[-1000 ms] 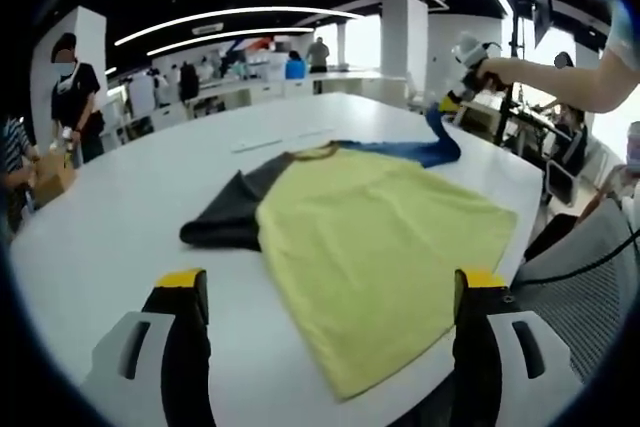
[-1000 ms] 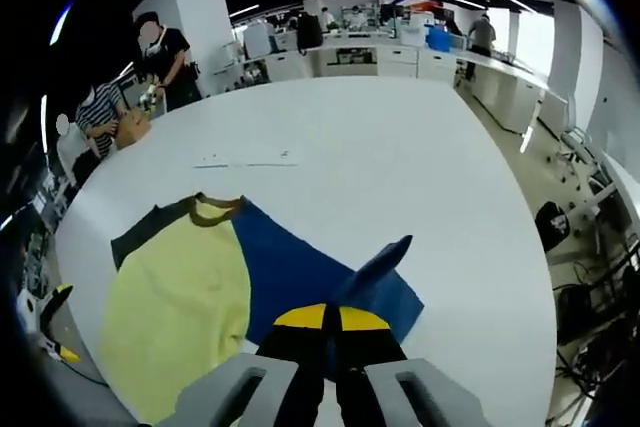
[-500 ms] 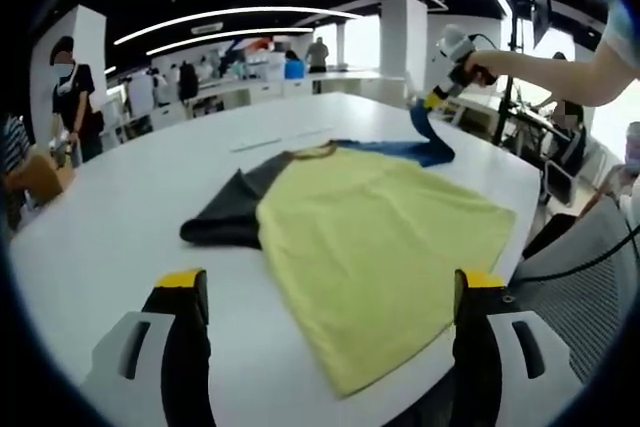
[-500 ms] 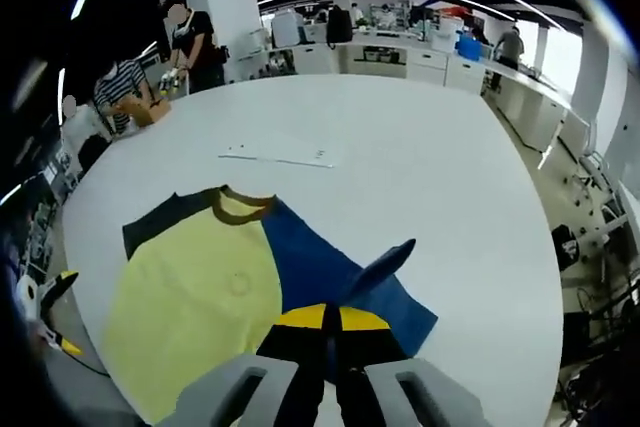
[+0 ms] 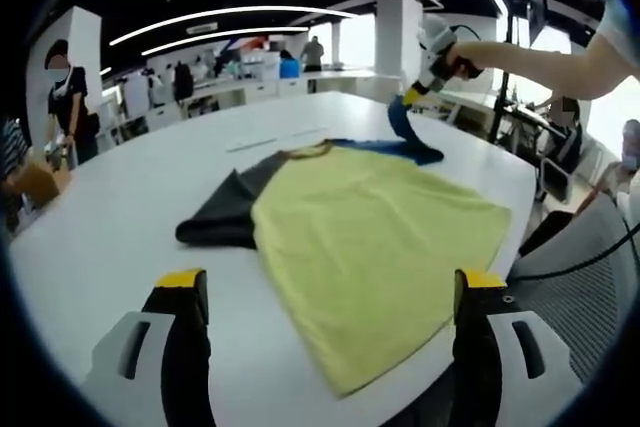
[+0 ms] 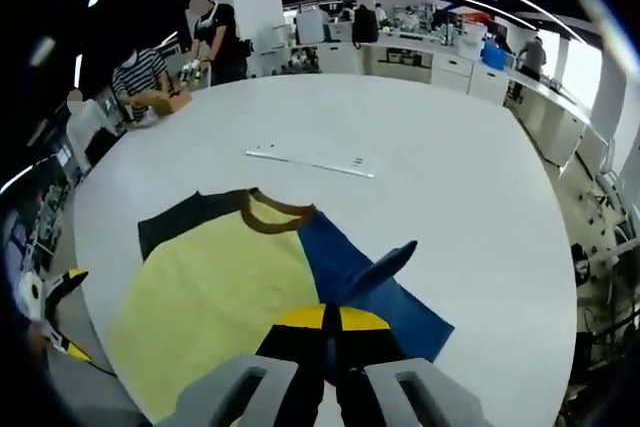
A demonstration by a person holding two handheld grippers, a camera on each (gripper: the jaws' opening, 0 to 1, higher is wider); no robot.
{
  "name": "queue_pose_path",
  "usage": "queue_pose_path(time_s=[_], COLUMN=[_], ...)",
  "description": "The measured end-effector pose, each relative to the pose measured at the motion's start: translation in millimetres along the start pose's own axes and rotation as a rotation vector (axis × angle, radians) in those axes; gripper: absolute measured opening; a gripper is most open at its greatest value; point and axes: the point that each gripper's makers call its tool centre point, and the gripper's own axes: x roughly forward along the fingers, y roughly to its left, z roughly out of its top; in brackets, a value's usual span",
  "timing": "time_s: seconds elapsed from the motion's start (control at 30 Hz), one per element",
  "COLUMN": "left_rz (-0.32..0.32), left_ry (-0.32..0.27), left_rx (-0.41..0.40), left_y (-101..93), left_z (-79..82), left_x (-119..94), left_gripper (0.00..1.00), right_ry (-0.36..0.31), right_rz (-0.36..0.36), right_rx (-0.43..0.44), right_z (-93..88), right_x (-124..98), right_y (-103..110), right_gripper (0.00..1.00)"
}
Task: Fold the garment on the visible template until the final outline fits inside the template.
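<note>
Jaws of the left gripper (image 5: 325, 292) stand wide apart with nothing between them, low over the near edge of the round white surface (image 5: 120, 217). Just beyond them lies the yellow T-shirt with one dark grey sleeve and one blue sleeve (image 5: 370, 237) — body spread flat, grey sleeve out to the left, brown collar at the far end. In the right gripper view, the right gripper (image 6: 326, 319) has its yellow-tipped jaws pressed together on the blue sleeve (image 6: 375, 272), pinching a fold of it up off the surface. Farther along lies a thin white strip (image 6: 310, 161). Beyond the surface, people stand at the room's edge — white counters behind them.
</note>
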Motion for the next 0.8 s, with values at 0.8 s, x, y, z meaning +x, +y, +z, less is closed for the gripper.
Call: queue_pose_path(time_s=[0.8], left_rz=[-0.004], left_ry=[-0.007], left_rx=[-0.016], left_y=[0.4], left_z=[-2.9], left_x=[-1], left_gripper=[0.98], right_ry=[0.027], right_rz=[0.068], right_rx=[-0.094], right_z=[20.7], right_x=[30], right_y=[57], right_gripper=[0.0])
